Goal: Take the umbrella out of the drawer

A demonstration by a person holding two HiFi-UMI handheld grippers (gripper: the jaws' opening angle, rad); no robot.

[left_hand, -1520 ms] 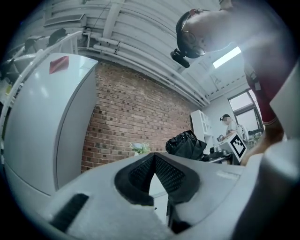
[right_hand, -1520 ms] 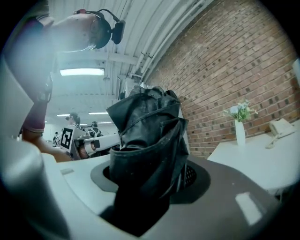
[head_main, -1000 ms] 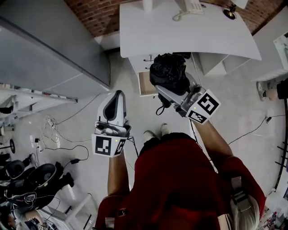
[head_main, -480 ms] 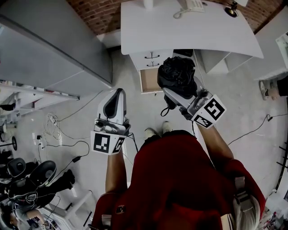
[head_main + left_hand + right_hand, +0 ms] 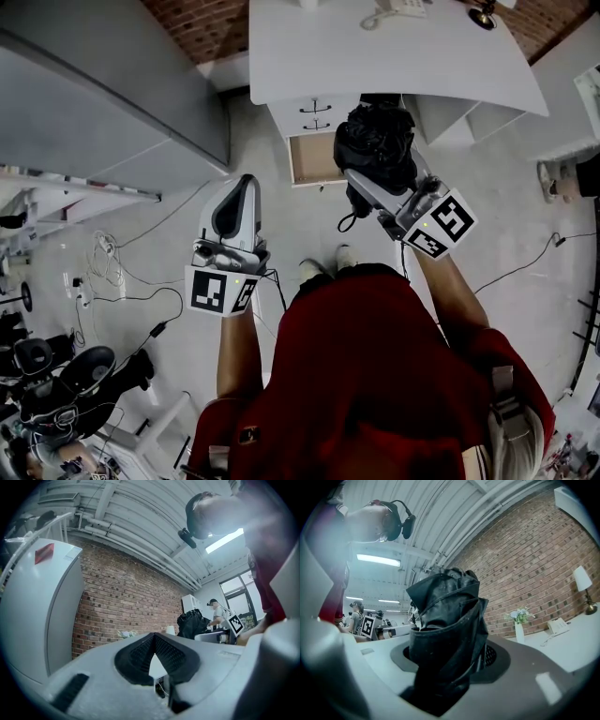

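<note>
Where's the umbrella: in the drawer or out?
Out: the black folded fabric umbrella is clamped between the jaws of the right gripper, clear of the open desk drawer.

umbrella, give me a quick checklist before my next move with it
1. Umbrella clamped in right gripper: ok, the jaws press on its folded canopy.
2. Umbrella out of drawer: ok, it is held up beside it.
3. Strap tucked away: not ok, it dangles under the gripper.
4. Left gripper free: ok, jaws together on nothing.
5. Drawer shut: not ok, it stands open.
</note>
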